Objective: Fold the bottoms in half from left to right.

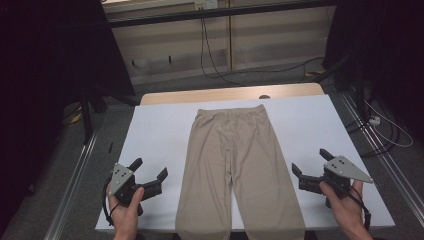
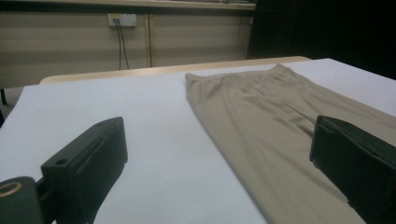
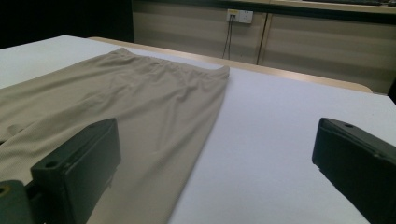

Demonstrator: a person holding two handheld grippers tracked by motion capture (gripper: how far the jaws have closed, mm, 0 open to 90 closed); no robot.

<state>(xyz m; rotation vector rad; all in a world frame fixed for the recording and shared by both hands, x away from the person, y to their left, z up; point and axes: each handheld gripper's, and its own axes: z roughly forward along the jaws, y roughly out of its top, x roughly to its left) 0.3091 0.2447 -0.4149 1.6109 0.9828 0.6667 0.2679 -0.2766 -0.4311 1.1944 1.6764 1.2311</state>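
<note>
Nearest, at the bottom of the high view: left gripper held in the left hand, jaws spread wide, nothing between them, hovering over bare white table cover just outside the left leg of the beige trousers. Mirrored on the other side: right gripper in the right hand, jaws likewise spread and empty, just outside the right leg. Both about equally near the cloth, neither touching it. Trousers lying flat between the two, long axis running straight away from the person, legs near, waistband far, close to the far edge of the table. From each gripper, cloth lying inward and forward: in the left gripper view, trousers to the right of the jaws; in the right gripper view, trousers to the left.

Leg hems cut off at the bottom edge of the high view, seemingly hanging past the near table edge; cannot tell how far. Small dark thing at the far table edge too small to make out. Surroundings dark, with cables on the floor beyond.
</note>
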